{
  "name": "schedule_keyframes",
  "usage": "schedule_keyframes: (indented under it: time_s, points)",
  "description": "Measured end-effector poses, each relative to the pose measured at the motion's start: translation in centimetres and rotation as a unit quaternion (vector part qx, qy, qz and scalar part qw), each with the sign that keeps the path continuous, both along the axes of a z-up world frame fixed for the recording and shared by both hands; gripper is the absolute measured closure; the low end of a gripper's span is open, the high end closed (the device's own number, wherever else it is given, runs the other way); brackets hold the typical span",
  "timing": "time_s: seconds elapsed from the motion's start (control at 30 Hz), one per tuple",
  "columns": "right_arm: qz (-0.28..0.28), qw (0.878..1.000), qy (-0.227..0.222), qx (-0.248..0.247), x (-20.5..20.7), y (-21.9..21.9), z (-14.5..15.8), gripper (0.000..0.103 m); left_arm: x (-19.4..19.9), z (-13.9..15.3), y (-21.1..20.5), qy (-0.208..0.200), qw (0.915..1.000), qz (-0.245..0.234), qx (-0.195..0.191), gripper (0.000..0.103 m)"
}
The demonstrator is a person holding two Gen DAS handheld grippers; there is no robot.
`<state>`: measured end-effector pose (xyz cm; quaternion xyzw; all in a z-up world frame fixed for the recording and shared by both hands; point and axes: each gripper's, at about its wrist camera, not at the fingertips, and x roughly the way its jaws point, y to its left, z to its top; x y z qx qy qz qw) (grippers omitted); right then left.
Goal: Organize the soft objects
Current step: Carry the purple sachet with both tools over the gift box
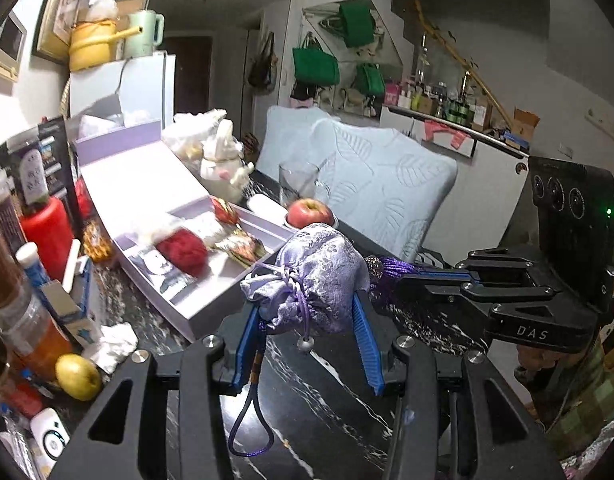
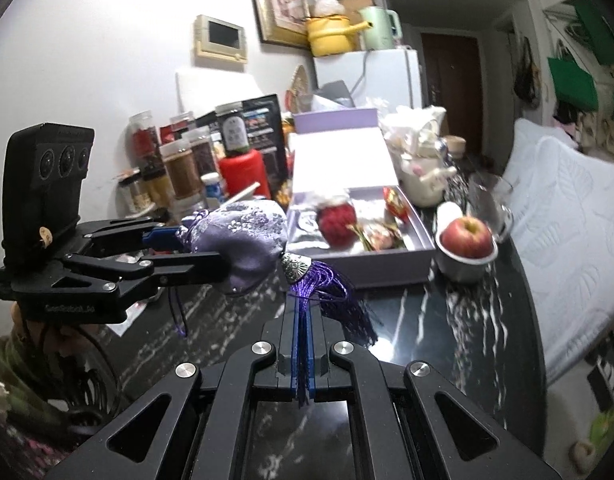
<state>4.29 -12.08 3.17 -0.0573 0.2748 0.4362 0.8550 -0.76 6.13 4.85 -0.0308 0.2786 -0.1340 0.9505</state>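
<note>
Pouch [image 1: 319, 276] hangs above the counter [image 1: 339, 392] just beside the box [image 1: 211, 300], left gripper [image 1: 307, 320] pinching its body and right gripper [image 2: 303, 344] clamped on the tassel [image 2: 327, 292]; both should travel together, keeping cords from snagging.

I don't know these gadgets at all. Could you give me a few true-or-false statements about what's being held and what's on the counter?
1. The left tool grips the purple pouch. True.
2. The right tool is wide open. False: it is shut on the purple tassel.
3. The red apple sits in a small white bowl. True.
4. The lavender box has its lid shut. False: the lid is open, things showing inside.
</note>
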Motion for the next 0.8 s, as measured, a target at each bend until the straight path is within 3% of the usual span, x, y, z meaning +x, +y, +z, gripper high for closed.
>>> schedule_keyframes:
  time_s: [0.37,0.8]
  points:
    - [0.015,0.999,-0.036,0.011,2.4,2.9,3.4,0.1,2.4,2.8,2.9,-0.034,0.9992,0.019,0.012,0.059]
    - [0.026,0.997,-0.077,0.01,7.8,7.0,6.2,0.1,8.4,4.6,6.1,-0.054,0.9972,0.042,0.031,0.059]
